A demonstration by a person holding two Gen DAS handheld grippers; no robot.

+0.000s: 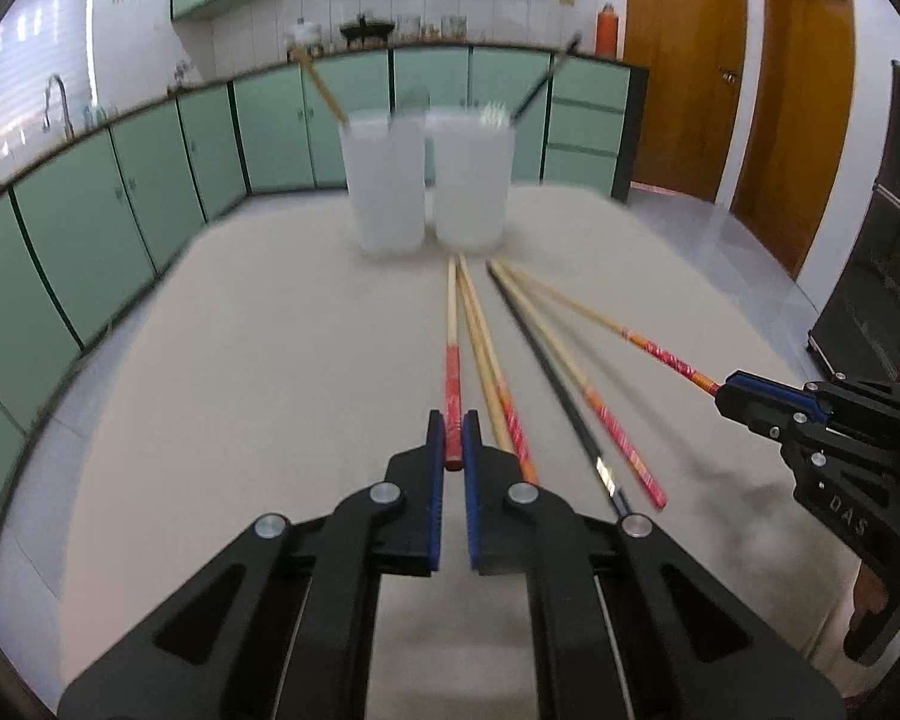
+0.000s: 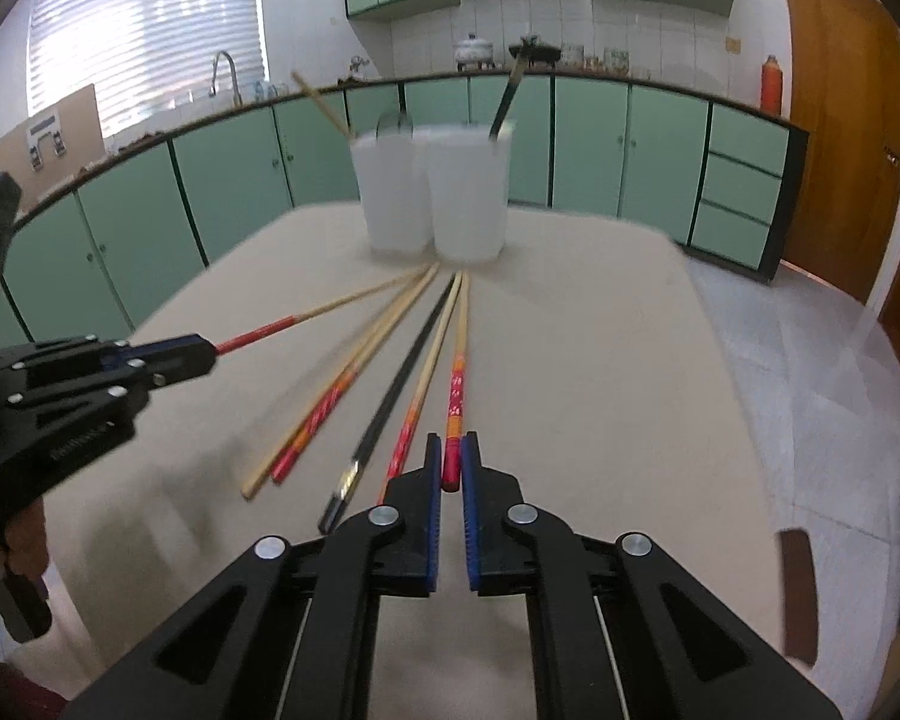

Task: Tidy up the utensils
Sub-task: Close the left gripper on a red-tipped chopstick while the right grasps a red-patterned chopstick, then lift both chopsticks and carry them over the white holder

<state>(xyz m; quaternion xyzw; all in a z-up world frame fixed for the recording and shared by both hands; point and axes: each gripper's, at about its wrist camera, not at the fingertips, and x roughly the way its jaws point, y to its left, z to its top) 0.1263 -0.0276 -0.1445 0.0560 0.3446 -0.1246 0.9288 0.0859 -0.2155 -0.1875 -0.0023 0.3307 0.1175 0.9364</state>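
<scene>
Two chopsticks are held at this moment, one in each gripper. The left gripper has its jaws closed almost fully on the red end of a chopstick, and the right gripper has its jaws closed in the same way on the red end of another chopstick. Each held stick points straight away from its jaws, with the long axis running toward the far edge of the table, where two white cups stand touching side by side. The bare wooden tips lie just before the cups, so the coming move turns on this line: I judge that each stick must be lifted and tipped up until the tip comes over a cup rim. The left stick points nearer to the gap between the cups, and the right stick points to the right cup. Four more chopsticks lie on the table between the two grippers, in a fan toward the cups. Both cups already hold some utensils.
</scene>
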